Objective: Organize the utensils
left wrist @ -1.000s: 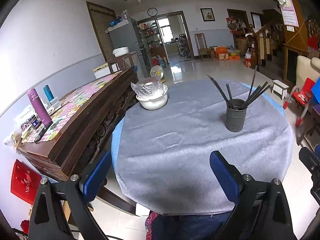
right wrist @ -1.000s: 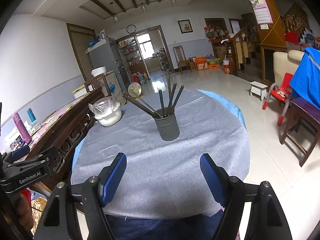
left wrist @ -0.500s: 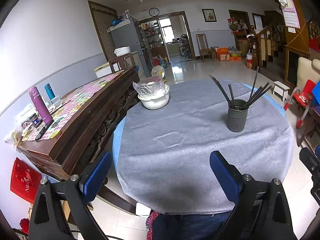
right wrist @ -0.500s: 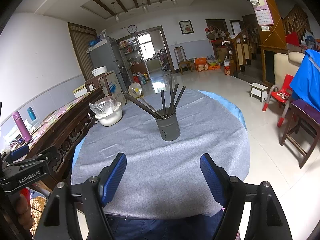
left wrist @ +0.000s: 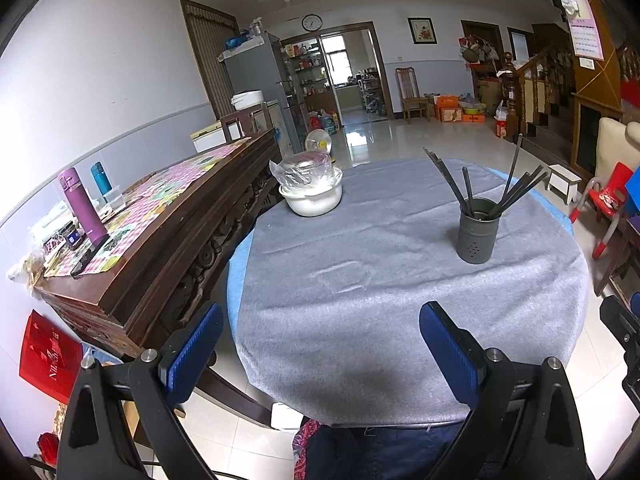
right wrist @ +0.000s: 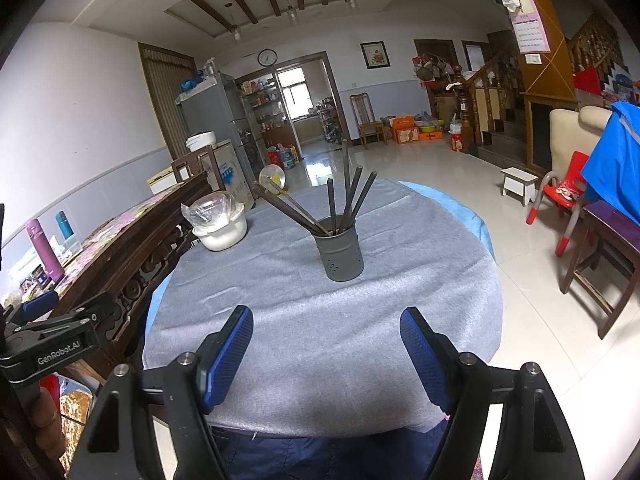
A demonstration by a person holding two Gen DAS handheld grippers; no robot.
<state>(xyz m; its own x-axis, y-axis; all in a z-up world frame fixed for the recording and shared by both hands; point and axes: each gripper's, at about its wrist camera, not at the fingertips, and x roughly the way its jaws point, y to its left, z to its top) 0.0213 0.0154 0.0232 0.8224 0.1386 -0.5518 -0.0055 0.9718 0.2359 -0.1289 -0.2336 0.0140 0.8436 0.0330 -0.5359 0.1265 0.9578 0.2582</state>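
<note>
A dark grey perforated utensil holder [left wrist: 478,231] stands upright on the round table with the grey cloth [left wrist: 360,280]; it also shows in the right wrist view [right wrist: 340,254]. Several dark chopsticks [left wrist: 516,188] stand in it and fan outward, also seen in the right wrist view [right wrist: 348,196]. My left gripper [left wrist: 320,344] is open and empty above the table's near edge. My right gripper [right wrist: 326,344] is open and empty, also over the near edge, well short of the holder.
A white bowl covered with clear plastic [left wrist: 312,190] sits at the table's far left. A dark wooden sideboard [left wrist: 160,232] with bottles stands left of the table. A wooden chair [right wrist: 600,256] and red child's chair [right wrist: 560,200] stand right.
Both views have shifted only slightly; the holder sits a little lower and nearer in the frames. Both grippers stay open and empty.
</note>
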